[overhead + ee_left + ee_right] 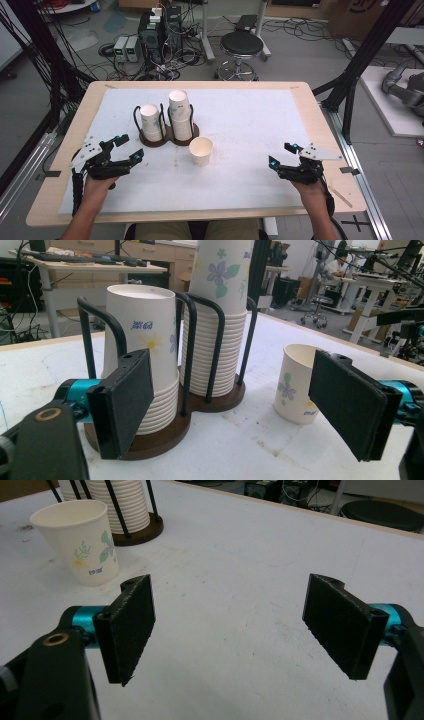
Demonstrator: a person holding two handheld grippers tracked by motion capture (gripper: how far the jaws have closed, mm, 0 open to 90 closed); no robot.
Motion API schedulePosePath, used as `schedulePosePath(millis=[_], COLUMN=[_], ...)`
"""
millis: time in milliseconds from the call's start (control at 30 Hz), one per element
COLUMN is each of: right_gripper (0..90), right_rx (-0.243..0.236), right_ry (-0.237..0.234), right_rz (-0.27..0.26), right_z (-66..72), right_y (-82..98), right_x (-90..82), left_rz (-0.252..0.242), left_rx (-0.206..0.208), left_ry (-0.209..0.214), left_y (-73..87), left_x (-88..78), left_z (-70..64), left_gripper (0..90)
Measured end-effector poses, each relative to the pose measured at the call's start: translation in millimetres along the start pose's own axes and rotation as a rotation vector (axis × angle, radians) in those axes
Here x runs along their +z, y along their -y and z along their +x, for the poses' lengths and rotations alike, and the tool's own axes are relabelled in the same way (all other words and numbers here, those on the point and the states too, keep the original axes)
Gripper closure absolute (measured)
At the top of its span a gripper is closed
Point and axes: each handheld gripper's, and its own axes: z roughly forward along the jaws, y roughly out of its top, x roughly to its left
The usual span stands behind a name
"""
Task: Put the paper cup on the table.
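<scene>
The table point(305, 112) has a pale wooden rim and a white, slightly scuffed mat point(250, 125) over its top. On the mat stands a dark brown wooden cup holder point(169, 137) with two round bays fenced by black bent-wire hoops. The left bay holds a shorter stack of paper cups point(151, 121); the right bay holds a taller stack point(180, 114) (all upside down, white with a floral print). A single paper cup point(201, 150) stands upright and empty on the mat just in front of the holder's right bay, apart from it.

The left gripper point(126, 149) hovers beside the holder's left bay, jaws spread wide, flat black pads point(127, 400) touching nothing. The right gripper point(283, 154) is well apart from the cups over bare mat, jaws likewise spread and empty.
</scene>
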Motion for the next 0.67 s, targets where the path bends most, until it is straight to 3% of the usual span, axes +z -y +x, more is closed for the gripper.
schedulePosePath(millis=[667], right_gripper=[21.6], right_rx=[-0.008], right_ry=[-0.011], right_rz=[0.008], right_z=[-1.1], right_y=[0.3], right_x=[5.4], left_rz=[0.003], left_rx=[-0.004], left_ry=[-0.018], left_y=[1.8], left_x=[2.4], left_z=[0.8], left_gripper=[18.3])
